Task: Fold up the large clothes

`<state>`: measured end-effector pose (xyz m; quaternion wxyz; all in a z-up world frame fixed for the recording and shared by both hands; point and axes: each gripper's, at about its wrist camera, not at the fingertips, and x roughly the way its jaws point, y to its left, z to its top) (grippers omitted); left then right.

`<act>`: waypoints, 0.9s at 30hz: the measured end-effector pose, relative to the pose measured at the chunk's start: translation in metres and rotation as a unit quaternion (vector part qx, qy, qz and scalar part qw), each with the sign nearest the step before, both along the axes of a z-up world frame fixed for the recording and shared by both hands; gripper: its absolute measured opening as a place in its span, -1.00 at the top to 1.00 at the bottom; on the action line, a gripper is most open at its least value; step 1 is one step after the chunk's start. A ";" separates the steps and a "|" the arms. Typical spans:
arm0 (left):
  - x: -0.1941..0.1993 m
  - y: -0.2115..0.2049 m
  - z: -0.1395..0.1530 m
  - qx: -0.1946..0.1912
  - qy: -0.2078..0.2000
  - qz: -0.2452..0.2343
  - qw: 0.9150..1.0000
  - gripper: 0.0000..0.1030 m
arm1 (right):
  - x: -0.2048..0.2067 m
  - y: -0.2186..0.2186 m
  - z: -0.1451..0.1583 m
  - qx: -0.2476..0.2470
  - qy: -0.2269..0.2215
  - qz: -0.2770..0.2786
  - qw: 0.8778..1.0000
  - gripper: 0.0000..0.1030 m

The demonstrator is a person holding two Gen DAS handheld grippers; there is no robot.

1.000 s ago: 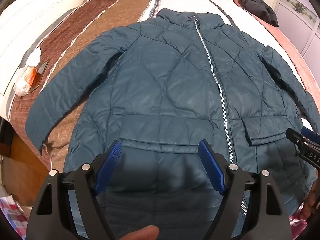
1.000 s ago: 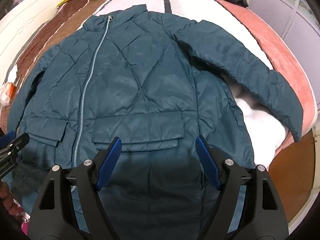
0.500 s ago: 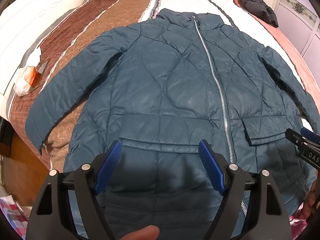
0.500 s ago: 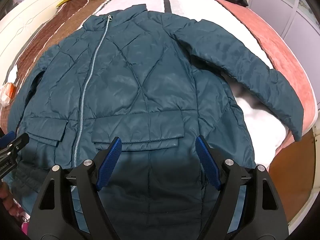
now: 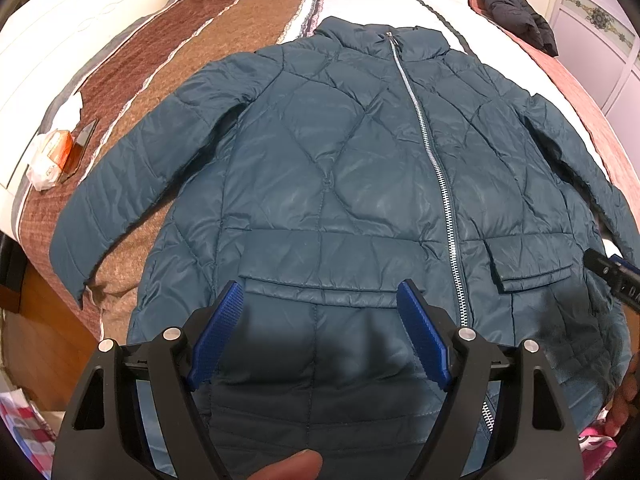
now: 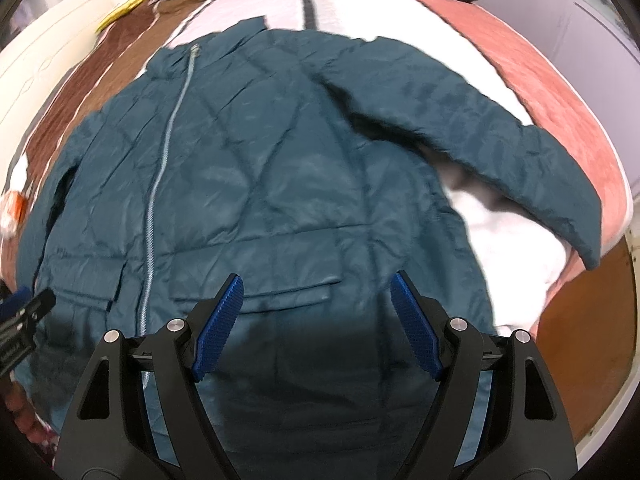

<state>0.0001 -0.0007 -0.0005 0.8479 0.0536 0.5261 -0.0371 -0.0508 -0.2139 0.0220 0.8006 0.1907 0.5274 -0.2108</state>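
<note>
A dark teal quilted jacket (image 5: 332, 168) lies flat, front up and zipped, on the bed, collar far, hem near me; it also shows in the right wrist view (image 6: 280, 184). Both sleeves are spread out: one (image 5: 132, 184) to the left, one (image 6: 480, 140) to the right. My left gripper (image 5: 320, 308) is open and empty, above the hem near the left pocket flap. My right gripper (image 6: 316, 300) is open and empty, above the hem by the right pocket flap (image 6: 256, 292). Each gripper's tip shows at the edge of the other's view.
The bed has a brown, white and pink striped cover (image 5: 192, 32). A black garment (image 5: 512, 4) lies at the far right corner. A white and orange packet (image 5: 50, 156) lies at the bed's left edge. Wooden floor (image 6: 592, 320) shows at the right.
The right wrist view has shifted and blurred: the right gripper moves, the jacket appearing lower and nearer in its view. The left gripper and the jacket have not moved.
</note>
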 end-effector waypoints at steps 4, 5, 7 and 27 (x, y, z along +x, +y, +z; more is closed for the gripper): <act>0.002 0.000 0.002 0.001 0.001 -0.002 1.000 -0.51 | -0.007 -0.008 -0.003 0.002 0.007 -0.010 1.000 -0.47; 0.002 0.000 0.002 0.001 0.001 -0.002 1.000 -0.51 | -0.008 -0.008 -0.004 0.003 0.008 -0.011 1.000 -0.47; 0.000 0.001 0.001 0.002 0.001 -0.002 1.000 -0.51 | -0.008 -0.008 -0.005 0.004 0.008 -0.010 1.000 -0.47; 0.002 0.001 0.001 0.002 0.001 0.000 1.000 -0.51 | -0.007 -0.004 -0.003 -0.001 0.007 -0.003 1.000 -0.47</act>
